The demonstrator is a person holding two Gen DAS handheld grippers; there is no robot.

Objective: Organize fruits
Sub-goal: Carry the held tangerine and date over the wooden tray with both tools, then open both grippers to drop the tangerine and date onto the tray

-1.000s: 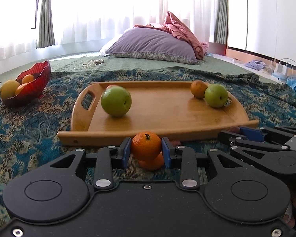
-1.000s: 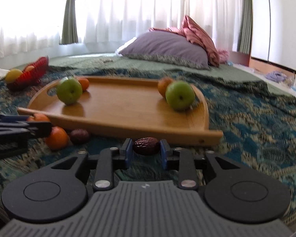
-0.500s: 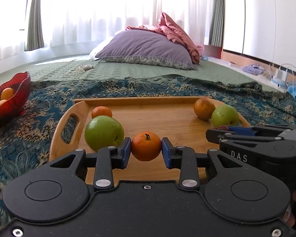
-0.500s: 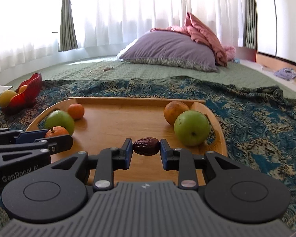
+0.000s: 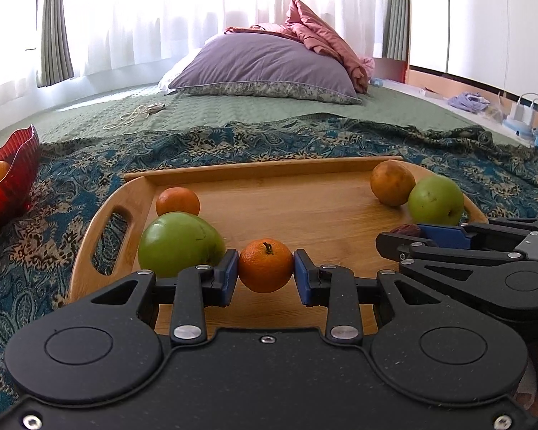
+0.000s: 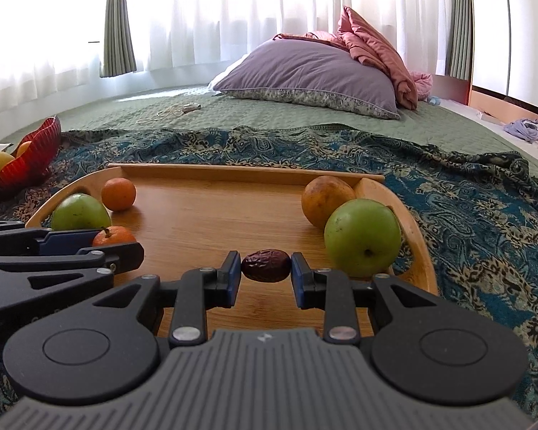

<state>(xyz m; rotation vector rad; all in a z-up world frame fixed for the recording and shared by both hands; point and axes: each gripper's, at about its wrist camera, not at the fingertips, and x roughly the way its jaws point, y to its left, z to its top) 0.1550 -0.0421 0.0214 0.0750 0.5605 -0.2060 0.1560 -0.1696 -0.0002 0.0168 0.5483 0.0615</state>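
Two grippers now hang over the wooden tray (image 5: 305, 215), which a second ago lay ahead: the left gripper (image 5: 265, 274) clamps a mandarin (image 5: 265, 265) beside a green apple (image 5: 177, 243), the right gripper (image 6: 265, 274) a dried date (image 6: 266, 265) (near another apple (image 6: 362, 236)).

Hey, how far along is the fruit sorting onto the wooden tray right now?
Four fruits already sit on the tray: two green apples and two orange fruits. The left tool holds a mandarin and the right tool a date, both over the tray, unreleased. Still to do: setting both down.
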